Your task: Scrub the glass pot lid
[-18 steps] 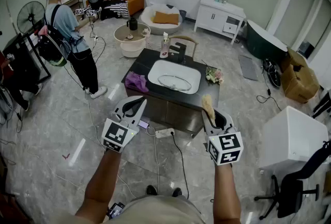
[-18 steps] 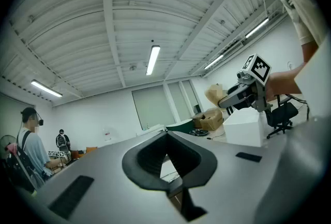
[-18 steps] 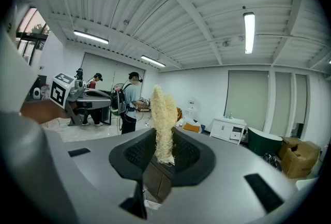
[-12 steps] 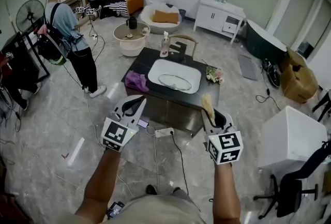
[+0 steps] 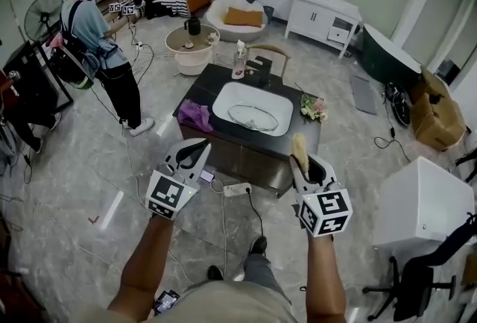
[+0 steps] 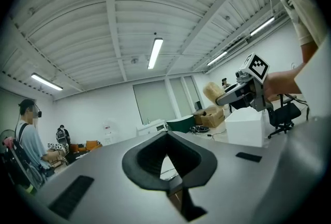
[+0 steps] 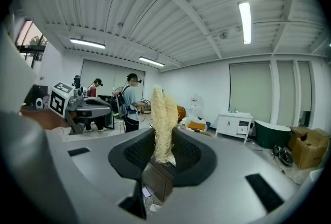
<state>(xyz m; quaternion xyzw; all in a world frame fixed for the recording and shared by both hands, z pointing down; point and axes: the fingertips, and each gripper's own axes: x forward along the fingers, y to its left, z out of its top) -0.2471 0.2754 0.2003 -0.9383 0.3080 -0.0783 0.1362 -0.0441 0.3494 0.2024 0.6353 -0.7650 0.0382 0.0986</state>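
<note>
**Clerk:** Item one, far left: left tongs (image 5: 197, 151). Condition?

**Checker:** Clenched tip to tip, with nothing between them. They are raised in the air, short of the counter (image 5: 197, 96).

**Clerk:** Item two?

**Checker:** Purple cloth (image 5: 195, 117), bunched on the counter's near left corner, just beside the white sink (image 5: 220, 109).

**Clerk:** Item three, the task piece.

**Checker:** Glass pot lid (image 5: 252, 118), lying in the sink basin (only its oval rim reads clearly through the glass). It is well apart from both tongs, and nothing touches it.

**Clerk:** Item four?

**Checker:** Right tongs (image 5: 305, 163), gripping a pale, fibrous loofah scrubber (image 5: 298, 146) by its lower end. Most of its length stands up above the pads.

**Clerk:** Stage of work?

**Checker:** By my reading, approach only, with scrubbing not begun. The person stands off from the counter, so closing in comes first.

**Clerk:** Handling notes for the step?

**Checker:** I suggest opening the left tongs and pinning the lid at its rim, since a glass lid in a smooth basin will likely skate. Lay the scrubber's long side against the glass rather than poking with its tip. Grip it firmly, as the free end looks floppy. Work in short strokes, and watch the faucet (image 5: 259, 69) behind the sink.
</note>
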